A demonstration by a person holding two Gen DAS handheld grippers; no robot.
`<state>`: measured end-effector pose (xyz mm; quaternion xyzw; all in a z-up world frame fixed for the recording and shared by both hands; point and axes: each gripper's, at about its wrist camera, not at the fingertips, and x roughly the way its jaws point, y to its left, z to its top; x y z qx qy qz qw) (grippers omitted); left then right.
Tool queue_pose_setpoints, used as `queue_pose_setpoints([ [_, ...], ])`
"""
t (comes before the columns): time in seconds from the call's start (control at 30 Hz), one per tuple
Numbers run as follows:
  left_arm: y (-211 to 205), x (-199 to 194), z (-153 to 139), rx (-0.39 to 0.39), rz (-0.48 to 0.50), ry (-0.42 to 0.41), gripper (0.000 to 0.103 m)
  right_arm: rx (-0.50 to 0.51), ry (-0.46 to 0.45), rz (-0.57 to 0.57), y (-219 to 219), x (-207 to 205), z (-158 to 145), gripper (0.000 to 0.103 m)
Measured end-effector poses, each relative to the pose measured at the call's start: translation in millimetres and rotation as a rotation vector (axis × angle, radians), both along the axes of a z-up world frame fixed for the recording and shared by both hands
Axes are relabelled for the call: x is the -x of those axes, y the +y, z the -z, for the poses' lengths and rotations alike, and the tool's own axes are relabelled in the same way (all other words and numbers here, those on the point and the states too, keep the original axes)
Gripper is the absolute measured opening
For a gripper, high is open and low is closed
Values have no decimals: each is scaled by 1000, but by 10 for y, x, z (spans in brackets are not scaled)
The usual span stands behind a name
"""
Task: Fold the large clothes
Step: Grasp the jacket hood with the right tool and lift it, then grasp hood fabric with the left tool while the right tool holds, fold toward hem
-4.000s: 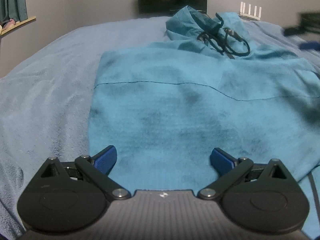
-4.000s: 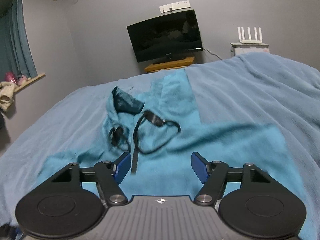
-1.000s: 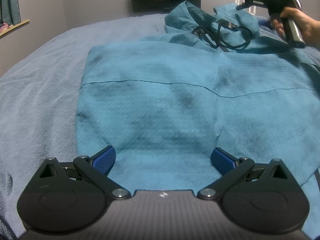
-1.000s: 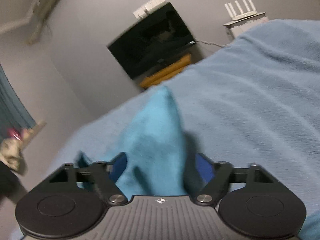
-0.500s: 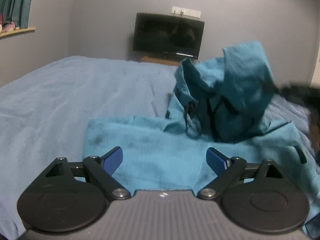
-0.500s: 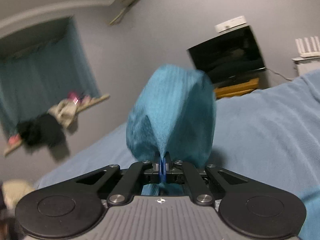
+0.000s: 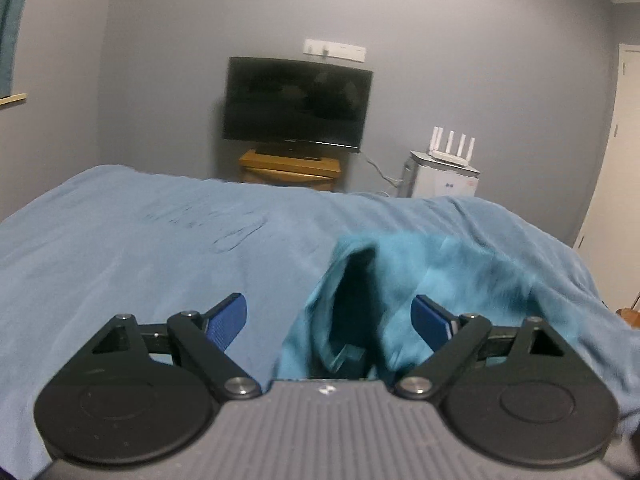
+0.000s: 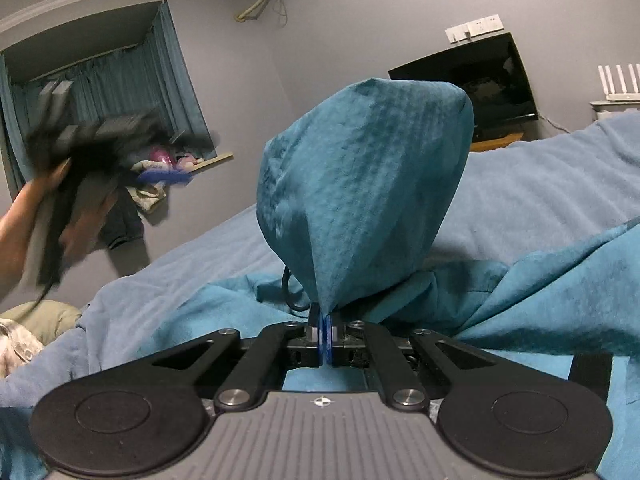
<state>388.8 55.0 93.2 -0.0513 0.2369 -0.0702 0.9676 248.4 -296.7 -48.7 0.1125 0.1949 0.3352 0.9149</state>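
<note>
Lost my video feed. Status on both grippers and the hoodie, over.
Right gripper shut on hoodie hood, lifted. Left gripper open, empty, blurred in right view. Hoodie body on blanket. Nothing blocking.

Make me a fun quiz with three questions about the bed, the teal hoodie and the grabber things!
1. Where is the TV?
A. On a wooden stand by the far wall
B. On the bed
C. On the floor by the window

2. What colour are the pads on the left hand-held gripper?
A. Red
B. Blue
C. Yellow

3. What is the right hand-held gripper doing?
A. Standing wide open
B. Pinching the teal hoodie
C. Holding a cup

Answers:
1. A, since the screen sits on a wooden stand beyond the bed.
2. B, since both pads show blue.
3. B, since its jaws are closed on a bunch of teal cloth that rises above them.
</note>
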Motion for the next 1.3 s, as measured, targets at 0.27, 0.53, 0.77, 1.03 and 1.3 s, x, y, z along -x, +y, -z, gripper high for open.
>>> queue_pose_setpoints([
  [0.27, -744, -1090, 242, -264, 0, 67, 68, -44, 29, -19, -44, -272, 103, 2],
  [0.53, -641, -915, 470, -269, -16, 42, 6, -27, 27, -35, -90, -270, 91, 2],
  [0.77, -357, 380, 798, -245, -20, -46, 6, 73, -13, -48, -5, -209, -12, 3],
  [1.03, -121, 1276, 1493, -192, -22, 128, 12, 79, 83, 67, -110, -172, 66, 40],
  [1.3, 243, 1770, 1526, -151, -22, 156, 44, 146, 168, 123, -130, 289, -49, 48],
])
